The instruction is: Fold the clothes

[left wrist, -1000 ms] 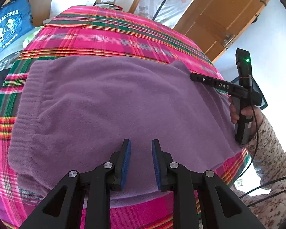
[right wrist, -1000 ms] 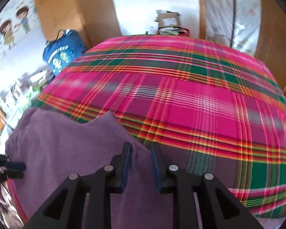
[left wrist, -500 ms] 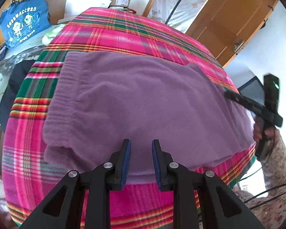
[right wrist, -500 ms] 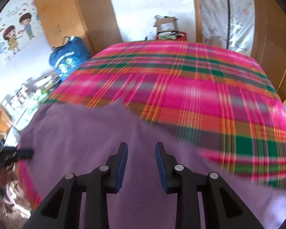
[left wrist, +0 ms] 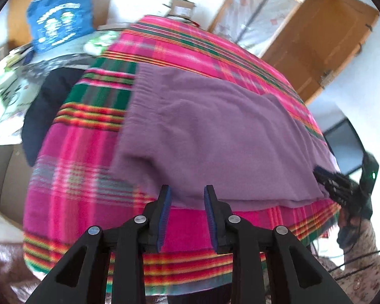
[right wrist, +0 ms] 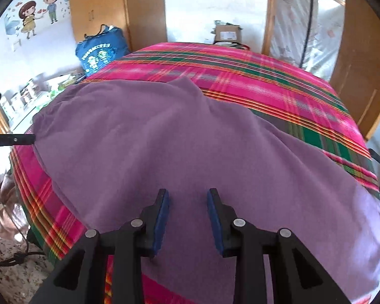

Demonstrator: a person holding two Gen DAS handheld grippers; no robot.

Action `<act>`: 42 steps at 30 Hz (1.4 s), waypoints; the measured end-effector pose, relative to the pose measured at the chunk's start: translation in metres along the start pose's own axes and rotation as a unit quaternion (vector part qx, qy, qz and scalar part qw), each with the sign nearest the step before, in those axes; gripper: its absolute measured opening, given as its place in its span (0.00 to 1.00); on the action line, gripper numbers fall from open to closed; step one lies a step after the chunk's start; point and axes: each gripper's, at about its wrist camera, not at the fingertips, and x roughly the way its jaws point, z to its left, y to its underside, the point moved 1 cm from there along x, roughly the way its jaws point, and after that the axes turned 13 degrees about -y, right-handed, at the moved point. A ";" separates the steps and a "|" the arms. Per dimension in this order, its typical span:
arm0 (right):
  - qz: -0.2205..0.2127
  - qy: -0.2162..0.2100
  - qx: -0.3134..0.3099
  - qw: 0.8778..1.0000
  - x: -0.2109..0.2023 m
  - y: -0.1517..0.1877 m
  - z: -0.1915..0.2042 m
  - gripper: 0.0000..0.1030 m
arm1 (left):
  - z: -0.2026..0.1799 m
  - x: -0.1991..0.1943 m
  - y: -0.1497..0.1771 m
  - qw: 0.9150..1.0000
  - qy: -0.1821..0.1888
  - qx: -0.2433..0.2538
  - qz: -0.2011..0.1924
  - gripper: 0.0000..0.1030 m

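Both grippers now sit back from the purple garment (right wrist: pixel 179 136), which lies flat on the plaid cover (left wrist: pixel 83 157). Left gripper (left wrist: pixel 186 202) hovers at its near hem, jaws apart, empty. Right gripper (right wrist: pixel 187 202) hovers over it, parted, empty. Blue bag (right wrist: pixel 101 53) print illegible, probably lettering.

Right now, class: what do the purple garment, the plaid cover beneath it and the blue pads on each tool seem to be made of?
Purple garment: probably fleece or soft knit; matte, fuzzy surface, ribbed band at one end.
Plaid cover in pink, green and orange: thin woven cloth, flat with crisp stripes.
Blue pads: likely rubber or foam; dull, faintly ridged, on black, apparently plastic, fingers.
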 end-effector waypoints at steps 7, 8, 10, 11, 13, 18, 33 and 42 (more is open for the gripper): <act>-0.024 0.025 -0.010 0.999 -0.012 0.001 0.024 0.33 | 0.051 -0.004 0.004 0.990 0.043 -0.131 0.002 0.27; -0.029 0.020 -0.016 0.999 -0.011 -0.001 0.031 0.33 | 0.056 -0.003 0.003 0.987 0.060 -0.150 0.002 0.27; -0.028 0.011 -0.032 0.999 -0.004 -0.003 0.044 0.33 | 0.059 -0.002 0.002 0.983 0.079 -0.163 0.002 0.27; -0.027 0.006 -0.041 0.999 -0.001 -0.005 0.051 0.33 | 0.059 -0.001 0.000 0.982 0.086 -0.167 -0.001 0.27; -0.026 -0.002 -0.058 0.998 0.006 -0.007 0.065 0.33 | 0.060 0.002 -0.002 0.980 0.095 -0.172 -0.004 0.27; -0.020 -0.012 -0.091 0.996 0.021 -0.011 0.090 0.33 | 0.065 0.013 -0.004 0.976 0.098 -0.197 0.007 0.27; -0.025 -0.028 -0.085 0.996 0.029 -0.018 0.098 0.33 | 0.068 0.022 -0.007 0.970 0.088 -0.227 0.014 0.27; -0.020 -0.034 -0.095 0.995 0.036 -0.018 0.107 0.33 | 0.067 0.016 -0.006 0.970 0.053 -0.238 -0.009 0.15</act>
